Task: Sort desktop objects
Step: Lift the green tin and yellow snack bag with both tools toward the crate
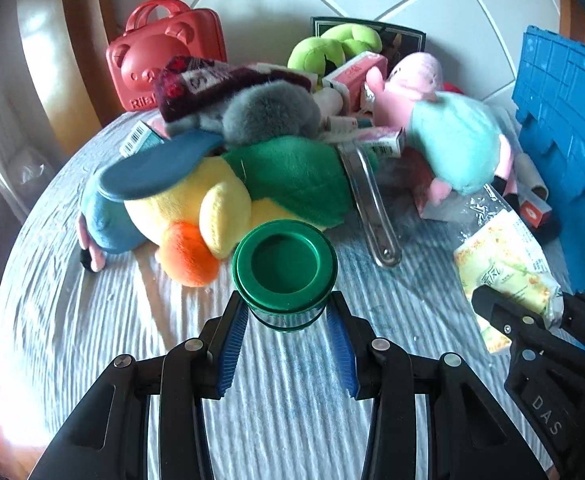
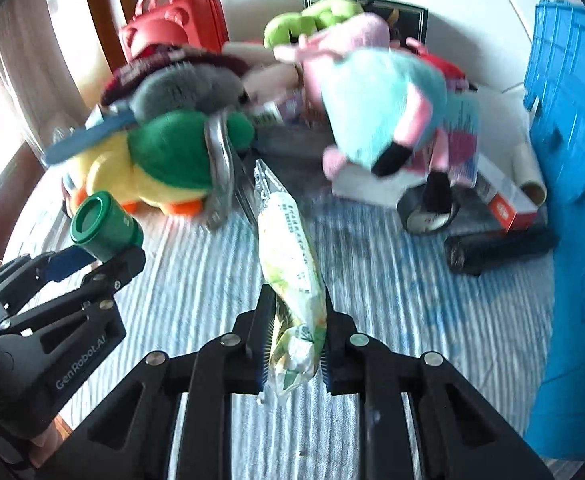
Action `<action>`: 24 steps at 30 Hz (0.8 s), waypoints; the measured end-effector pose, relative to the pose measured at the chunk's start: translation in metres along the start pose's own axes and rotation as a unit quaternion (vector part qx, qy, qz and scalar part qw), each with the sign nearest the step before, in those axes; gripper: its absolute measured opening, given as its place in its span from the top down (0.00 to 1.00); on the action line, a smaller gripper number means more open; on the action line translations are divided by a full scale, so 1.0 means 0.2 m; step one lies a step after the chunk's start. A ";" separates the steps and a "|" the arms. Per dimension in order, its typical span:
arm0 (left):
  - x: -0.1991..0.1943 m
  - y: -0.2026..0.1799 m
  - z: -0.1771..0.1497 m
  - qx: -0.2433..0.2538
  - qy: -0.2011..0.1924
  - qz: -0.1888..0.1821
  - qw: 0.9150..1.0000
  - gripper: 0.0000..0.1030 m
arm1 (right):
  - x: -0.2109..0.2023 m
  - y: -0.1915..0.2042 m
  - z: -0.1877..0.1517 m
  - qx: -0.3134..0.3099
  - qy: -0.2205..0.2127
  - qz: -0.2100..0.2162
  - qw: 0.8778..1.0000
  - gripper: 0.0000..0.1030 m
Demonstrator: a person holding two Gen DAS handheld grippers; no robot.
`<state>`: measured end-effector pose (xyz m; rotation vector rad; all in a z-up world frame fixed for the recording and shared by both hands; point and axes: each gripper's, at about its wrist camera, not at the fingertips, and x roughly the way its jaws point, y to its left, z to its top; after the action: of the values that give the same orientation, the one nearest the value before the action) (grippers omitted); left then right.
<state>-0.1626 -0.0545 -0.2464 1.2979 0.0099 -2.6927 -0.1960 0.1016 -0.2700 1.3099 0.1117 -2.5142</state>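
Left gripper (image 1: 288, 316) is clamped on the green jar (image 1: 284, 268), jar axis running forward along the fingers, lid end away. Right gripper (image 2: 294, 344) is pinched on the snack packet (image 2: 292, 256), long axis also forward. Blue crate (image 2: 572, 160) lies far right, nearer the right hand, so the packet likely goes first.

Left hand-held gripper (image 1: 286, 312): pitched downward, pads clamped on green jar (image 1: 284, 270). Right hand-held gripper (image 2: 294, 332): pitched downward, alongside left, pinching snack packet (image 2: 292, 264).
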 end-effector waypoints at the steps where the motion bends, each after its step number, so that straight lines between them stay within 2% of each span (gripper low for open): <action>1: -0.04 0.02 0.03 -0.001 -0.008 0.001 1.000 0.61 | -0.04 0.02 0.02 -0.002 -0.010 0.000 1.000 0.81; 4: -0.14 0.11 0.13 -0.005 -0.031 0.006 1.000 0.61 | -0.17 0.14 0.12 -0.011 -0.040 0.000 0.999 0.81; 6: -0.13 0.20 0.13 -0.010 -0.047 0.013 0.999 0.61 | -0.16 0.25 0.13 -0.017 -0.060 0.000 0.998 0.81; 10: -0.22 0.30 0.18 -0.019 -0.065 0.028 0.997 0.61 | -0.30 0.33 0.23 -0.032 -0.105 -0.006 0.994 0.81; 16: -0.42 0.34 0.26 -0.028 -0.092 0.024 0.995 0.61 | -0.55 0.45 0.33 -0.049 -0.162 -0.010 0.986 0.81; 24: -0.67 0.31 0.31 -0.035 -0.129 0.022 0.991 0.61 | -0.80 0.45 0.36 -0.054 -0.211 -0.008 0.976 0.81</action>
<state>-0.1205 -0.1032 -0.0994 0.9118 0.0436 -2.7732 -0.1393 0.0373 -0.0921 0.7138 0.1626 -2.6947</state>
